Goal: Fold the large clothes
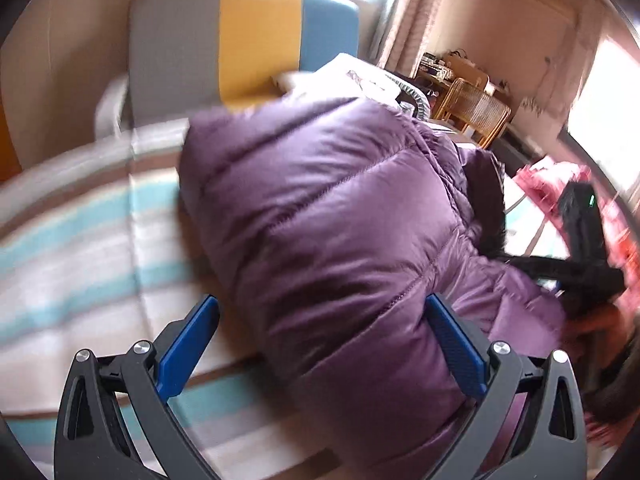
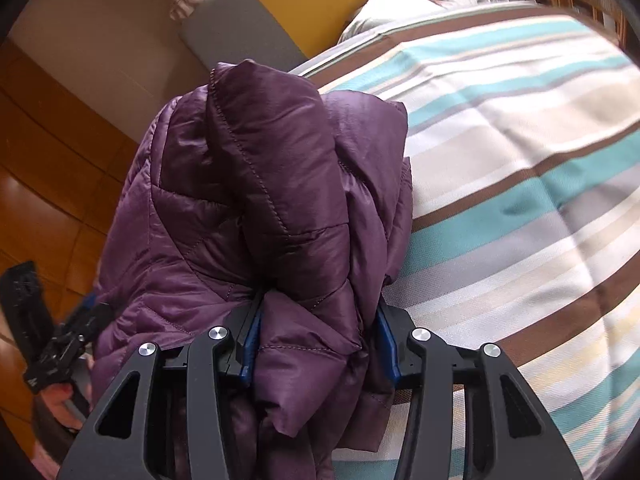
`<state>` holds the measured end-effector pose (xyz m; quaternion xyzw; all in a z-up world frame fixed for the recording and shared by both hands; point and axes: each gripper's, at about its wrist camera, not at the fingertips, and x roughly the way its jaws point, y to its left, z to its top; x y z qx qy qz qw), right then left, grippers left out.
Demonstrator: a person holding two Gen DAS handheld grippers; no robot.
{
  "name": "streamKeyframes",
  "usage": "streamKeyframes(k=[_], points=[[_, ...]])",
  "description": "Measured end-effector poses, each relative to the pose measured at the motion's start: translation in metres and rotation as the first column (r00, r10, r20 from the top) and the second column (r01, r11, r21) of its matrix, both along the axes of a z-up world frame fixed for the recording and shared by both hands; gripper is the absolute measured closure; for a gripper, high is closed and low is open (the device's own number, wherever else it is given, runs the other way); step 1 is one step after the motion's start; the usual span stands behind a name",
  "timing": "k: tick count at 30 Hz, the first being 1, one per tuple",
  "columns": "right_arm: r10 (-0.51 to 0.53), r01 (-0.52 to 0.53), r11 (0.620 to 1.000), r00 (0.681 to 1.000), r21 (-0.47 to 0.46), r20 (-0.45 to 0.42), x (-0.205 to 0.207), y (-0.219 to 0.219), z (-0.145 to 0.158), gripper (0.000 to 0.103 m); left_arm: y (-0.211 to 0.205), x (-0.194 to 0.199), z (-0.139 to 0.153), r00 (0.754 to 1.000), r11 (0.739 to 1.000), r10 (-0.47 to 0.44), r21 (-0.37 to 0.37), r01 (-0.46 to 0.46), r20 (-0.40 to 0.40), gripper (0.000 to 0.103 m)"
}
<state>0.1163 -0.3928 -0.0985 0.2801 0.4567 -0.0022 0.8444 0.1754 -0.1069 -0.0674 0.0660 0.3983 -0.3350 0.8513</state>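
Gripping purple jacket (image 2: pixel 256 200): right hand-held gripper (image 2: pixel 318 344); left hand-held gripper (image 1: pixel 320 344) spread wide.

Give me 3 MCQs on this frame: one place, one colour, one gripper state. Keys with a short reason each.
1. Where does the jacket lie?
A. on the striped bed cover
B. on the wooden floor
C. on a chair

2. What colour is the jacket?
A. red
B. purple
C. teal

3. How do the two grippers stand?
A. both shut on fabric
B. left gripper open, right gripper shut on the jacket
C. both open

Key: 1 A, the left wrist view shows it resting on the cover. 2 B, quilted purple in both views. 3 B, the left fingers are spread wide; the right ones pinch bunched fabric.
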Motion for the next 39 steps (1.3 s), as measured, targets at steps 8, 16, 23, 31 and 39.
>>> streamKeyframes(k=[8, 16, 23, 31, 39], points=[[-0.028, 0.029, 0.998, 1.000, -0.049, 0.003, -0.004, 0.016, 0.007, 0.059, -0.006, 0.031, -0.036, 0.969, 0.986, -0.022, -0.166, -0.020, -0.246, 0.002], [0.002, 0.004, 0.995, 0.998, -0.095, 0.070, -0.018, 0.031, 0.022, 0.073, -0.023, 0.005, -0.010, 0.995, 0.994, -0.061, -0.093, 0.053, -0.082, 0.037], [0.010, 0.005, 0.992, 0.993, -0.124, 0.120, -0.033, 0.049, 0.040, 0.078, -0.025, -0.010, 0.017, 0.996, 0.995, -0.077, -0.060, 0.080, 0.049, 0.050], [0.051, -0.032, 0.993, 0.984, -0.110, 0.172, -0.036, 0.089, 0.057, 0.078, 0.006, -0.021, 0.046, 0.989, 0.995, -0.048, -0.082, 0.060, 0.142, 0.052], [0.148, -0.121, 0.984, 0.965, -0.134, 0.216, 0.006, 0.154, 0.073, 0.078, 0.070, 0.004, 0.065, 0.981, 0.994, 0.065, -0.095, -0.048, 0.184, 0.052]])
